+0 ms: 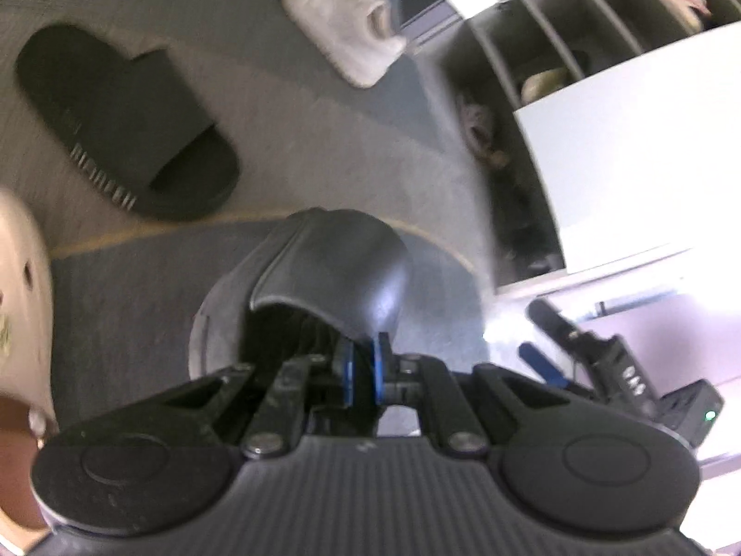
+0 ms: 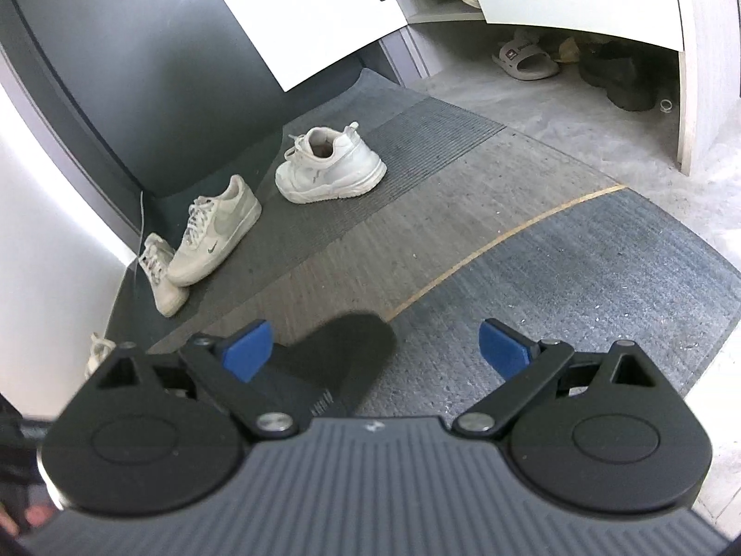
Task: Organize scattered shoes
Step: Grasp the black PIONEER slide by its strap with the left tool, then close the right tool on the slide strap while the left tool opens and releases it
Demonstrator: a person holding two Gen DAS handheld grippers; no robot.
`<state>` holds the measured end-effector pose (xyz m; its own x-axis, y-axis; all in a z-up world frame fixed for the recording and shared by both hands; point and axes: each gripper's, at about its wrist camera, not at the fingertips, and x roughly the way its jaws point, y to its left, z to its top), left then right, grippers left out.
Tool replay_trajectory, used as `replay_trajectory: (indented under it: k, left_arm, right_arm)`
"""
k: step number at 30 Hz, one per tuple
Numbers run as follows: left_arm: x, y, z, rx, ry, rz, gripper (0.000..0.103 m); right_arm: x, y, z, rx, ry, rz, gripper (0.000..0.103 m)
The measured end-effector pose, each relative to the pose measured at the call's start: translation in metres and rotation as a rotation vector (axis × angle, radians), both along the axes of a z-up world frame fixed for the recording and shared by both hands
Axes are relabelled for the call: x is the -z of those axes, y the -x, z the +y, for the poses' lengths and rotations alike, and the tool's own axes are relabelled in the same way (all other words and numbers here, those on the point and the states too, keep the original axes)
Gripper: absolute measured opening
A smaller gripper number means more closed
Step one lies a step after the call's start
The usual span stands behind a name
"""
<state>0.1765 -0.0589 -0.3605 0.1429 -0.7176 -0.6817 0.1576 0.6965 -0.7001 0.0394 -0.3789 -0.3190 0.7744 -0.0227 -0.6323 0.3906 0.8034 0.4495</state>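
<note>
Left tongs [image 1: 363, 370] tilted downward, clamped on black slide [image 1: 324, 273], right tongs [image 2: 389, 347] spread apart above mat [image 2: 579, 268]

Both grippers, left gripper [image 1: 363, 370] and right gripper [image 2: 375, 352], have black linkage arms, silver pivot screws, blue fingertip pads and ribbed grey bodies.

In the left wrist view, the black rubber slide sandal [image 1: 125, 125] lies on the grey ribbed floor mat [image 1: 296, 153] at the upper left of the frame. The white leather sneaker [image 1: 345, 23] lies above and to the right of it. The open white shoe cabinet [image 1: 616, 139] stands at the right. The black leather slipper [image 1: 324, 273] is at the centre, in front of the sandal.
</note>
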Motion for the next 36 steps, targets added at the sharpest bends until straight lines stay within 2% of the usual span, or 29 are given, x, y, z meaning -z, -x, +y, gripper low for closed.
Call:
replay_trajectory:
  k: [4,7,11,12,13,14,17,18,19,21,22,24,29,31,32,33,34,36]
  left_arm:
    - [0.016,0.004,0.008,0.022,-0.068,-0.013,0.010]
    - [0.035,0.006,0.021,0.001,-0.104,0.042,0.011]
    - [0.052,0.012,0.034,0.001,-0.137,0.066,0.014]
    - [0.053,0.014,0.036,0.009,-0.144,0.062,0.021]
    - [0.052,0.014,0.035,0.031,-0.156,0.056,0.033]
    - [0.049,0.015,0.035,0.052,-0.167,0.045,0.037]
    - [0.039,0.015,0.036,0.107,-0.191,0.014,0.051]
    - [0.035,0.015,0.038,0.122,-0.193,0.006,0.059]
    - [0.031,0.016,0.040,0.136,-0.194,-0.002,0.061]
    - [0.022,0.020,0.045,0.158,-0.205,-0.035,0.062]
    - [0.019,0.022,0.046,0.164,-0.211,-0.048,0.064]
    - [0.008,0.027,0.044,0.181,-0.219,-0.091,0.065]
    - [-0.024,0.035,0.036,0.225,-0.313,-0.273,0.067]
    - [-0.036,0.032,0.037,0.226,-0.327,-0.329,0.067]
    - [-0.040,0.031,0.037,0.224,-0.331,-0.344,0.067]
    - [-0.042,0.031,0.038,0.221,-0.336,-0.352,0.067]
    - [-0.044,0.029,0.040,0.214,-0.342,-0.363,0.067]
    - [-0.044,0.027,0.045,0.204,-0.343,-0.360,0.067]
  right_arm:
    - [0.005,-0.001,0.009,-0.047,0.019,0.020,0.098]
    - [0.011,-0.003,0.015,-0.091,0.039,0.036,0.098]
    - [0.024,-0.007,0.024,-0.152,0.054,0.069,0.098]
    - [0.030,-0.009,0.028,-0.191,0.057,0.077,0.098]
    - [0.033,-0.009,0.031,-0.217,0.064,0.082,0.098]
    - [0.034,-0.009,0.032,-0.229,0.068,0.084,0.098]
    - [0.038,-0.016,0.047,-0.417,0.154,0.103,0.098]
    - [0.037,-0.020,0.056,-0.541,0.217,0.105,0.098]
    - [0.036,-0.022,0.059,-0.606,0.247,0.104,0.098]
    - [0.032,-0.030,0.074,-0.857,0.364,0.096,0.098]
    - [0.032,-0.033,0.077,-0.905,0.384,0.096,0.098]
    - [0.035,-0.048,0.096,-1.144,0.450,0.114,0.098]
    - [0.054,-0.075,0.140,-1.524,0.640,0.207,0.097]
    - [0.061,-0.085,0.151,-1.618,0.664,0.248,0.097]
    - [0.066,-0.088,0.157,-1.676,0.696,0.272,0.092]
    - [0.071,-0.092,0.164,-1.735,0.728,0.298,0.077]
    - [0.075,-0.093,0.167,-1.777,0.756,0.319,0.071]
    - [0.086,-0.095,0.175,-1.877,0.801,0.360,0.069]
